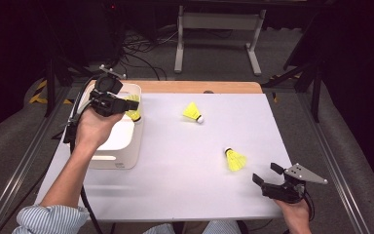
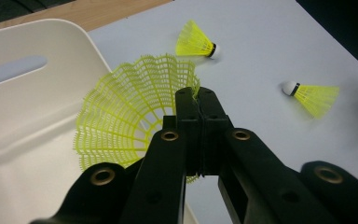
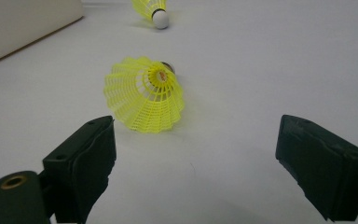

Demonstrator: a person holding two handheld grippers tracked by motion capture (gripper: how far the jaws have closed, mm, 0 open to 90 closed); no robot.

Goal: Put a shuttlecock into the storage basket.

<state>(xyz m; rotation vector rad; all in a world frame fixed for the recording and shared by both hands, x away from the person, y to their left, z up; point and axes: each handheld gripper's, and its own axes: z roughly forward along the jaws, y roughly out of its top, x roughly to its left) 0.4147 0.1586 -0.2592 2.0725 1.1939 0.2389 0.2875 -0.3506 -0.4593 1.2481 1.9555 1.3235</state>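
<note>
Left gripper (image 1: 126, 105): at the upper left of the high view, above the white bin (image 1: 126, 141). Its jaws are clamped together on the skirt rim of a yellow shuttlecock (image 2: 130, 116), which sits at the centre of the left gripper view, over the bin's right edge.

Right gripper (image 1: 268, 176): at the lower right of the high view, low over the white table (image 1: 185, 165), jaws apart and holding nothing. A second shuttlecock (image 3: 144, 95) lies just ahead of them. A third shuttlecock (image 1: 193, 112) lies at upper centre.

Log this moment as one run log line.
left gripper: shut on held shuttlecock skirt, over white bin | right gripper: open, behind near shuttlecock | far shuttlecock: on table
</note>
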